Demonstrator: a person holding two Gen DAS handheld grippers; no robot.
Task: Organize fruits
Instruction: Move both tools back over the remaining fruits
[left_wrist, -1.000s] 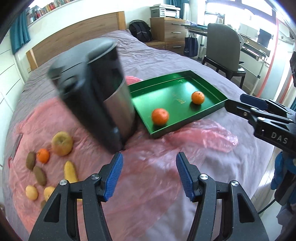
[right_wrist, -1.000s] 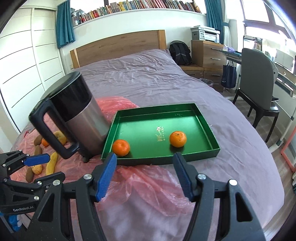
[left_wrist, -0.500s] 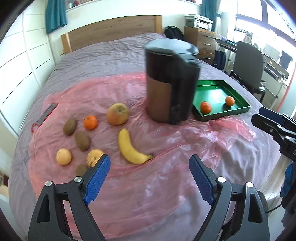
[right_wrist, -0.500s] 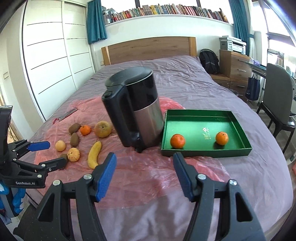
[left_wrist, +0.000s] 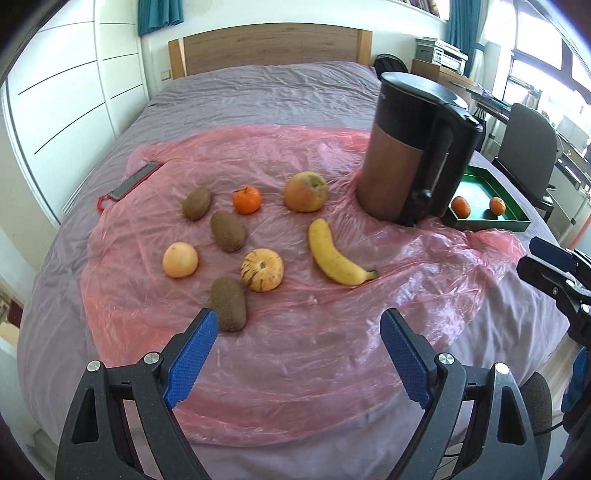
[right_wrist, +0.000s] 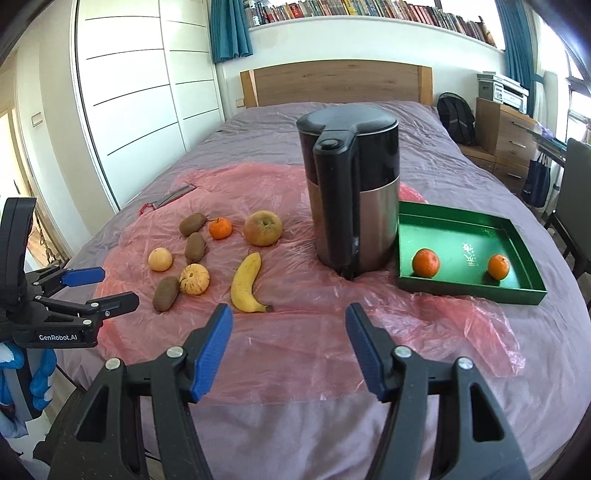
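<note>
Fruit lies on a pink plastic sheet (left_wrist: 303, 354) on the bed: a banana (left_wrist: 334, 254), an apple (left_wrist: 306, 192), a tangerine (left_wrist: 246, 199), three kiwis (left_wrist: 227, 230), a pale orange (left_wrist: 180, 259) and a striped small squash (left_wrist: 262, 269). A green tray (right_wrist: 517, 247) at the right holds two tangerines (right_wrist: 426, 262). My left gripper (left_wrist: 295, 350) is open and empty, above the sheet's near edge, close to the nearest kiwi (left_wrist: 228, 308). My right gripper (right_wrist: 288, 343) is open and empty, in front of the banana (right_wrist: 245, 282).
A black and steel kettle (right_wrist: 351, 199) stands upright between the fruit and the tray. A small red-handled tool (left_wrist: 129, 182) lies at the sheet's far left. White wardrobe at left, dresser, backpack and chair (left_wrist: 528, 162) at right.
Both grippers pulled back and swung left, away from the tray. The fruit pile now fills the left wrist view. The left jaws stand wider apart.
</note>
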